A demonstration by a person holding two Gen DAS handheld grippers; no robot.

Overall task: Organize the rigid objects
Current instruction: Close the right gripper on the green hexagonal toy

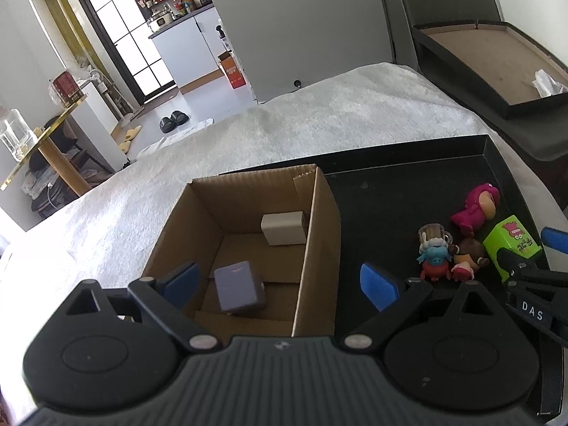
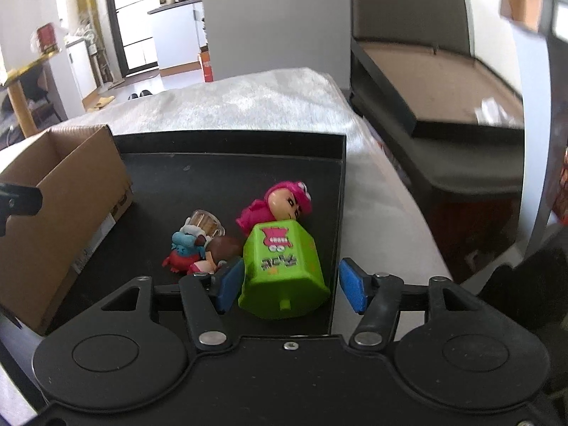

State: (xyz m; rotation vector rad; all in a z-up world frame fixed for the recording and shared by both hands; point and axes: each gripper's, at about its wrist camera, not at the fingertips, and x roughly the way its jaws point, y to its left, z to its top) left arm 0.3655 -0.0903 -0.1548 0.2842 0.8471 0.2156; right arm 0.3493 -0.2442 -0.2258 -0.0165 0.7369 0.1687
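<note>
My left gripper (image 1: 278, 287) hangs open over a cardboard box (image 1: 319, 230), nothing between its blue pads. Inside the box lie a white cube (image 1: 284, 229) and a grey cube (image 1: 239, 289). Right of the box, a black tray (image 2: 213, 177) holds a green block (image 2: 280, 266), a pink figure (image 2: 284, 202), a blue-and-red figure (image 2: 183, 248), a brown-haired figure (image 2: 220, 248) and a tiny mug (image 2: 206, 223). My right gripper (image 2: 291, 285) straddles the green block. Its left pad is against the block, while the right pad (image 2: 351, 289) stands clear of it.
A white fluffy cloth (image 1: 284, 124) covers the surface under box and tray. The tray's right wall (image 2: 339, 213) runs close beside the green block. A dark low frame with a brown board (image 2: 443, 81) stands off to the right. Floor and kitchen lie beyond.
</note>
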